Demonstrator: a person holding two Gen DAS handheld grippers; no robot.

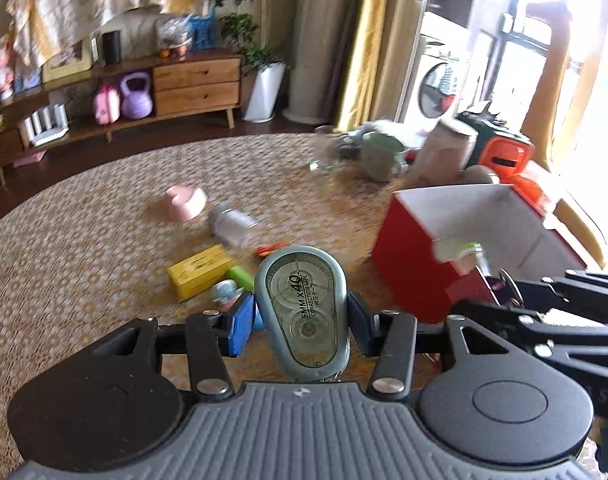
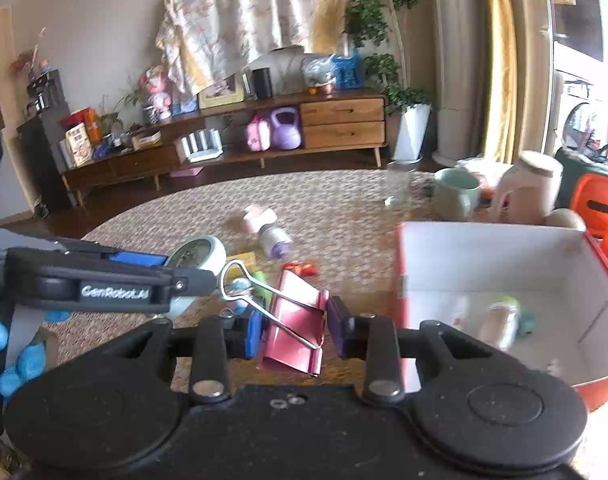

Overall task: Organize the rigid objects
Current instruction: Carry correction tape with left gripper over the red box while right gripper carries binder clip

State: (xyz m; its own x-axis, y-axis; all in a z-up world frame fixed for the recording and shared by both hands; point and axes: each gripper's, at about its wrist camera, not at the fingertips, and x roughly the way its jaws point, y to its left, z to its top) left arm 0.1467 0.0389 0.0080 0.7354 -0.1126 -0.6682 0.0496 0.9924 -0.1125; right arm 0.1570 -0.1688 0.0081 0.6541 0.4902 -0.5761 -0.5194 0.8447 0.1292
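Both grippers loaded beside the red box

Your left gripper [image 1: 299,320] pinches the correction tape [image 1: 302,312]; your right gripper [image 2: 293,326] clamps the pink binder clip [image 2: 293,324], both above the table near the red box [image 2: 504,276]. The clip sits tilted, so it may twist free or hit the rim.

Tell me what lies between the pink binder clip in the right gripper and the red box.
In the right wrist view, only the gripper's purple finger pad and a strip of woven table mat separate the pink binder clip from the red box.
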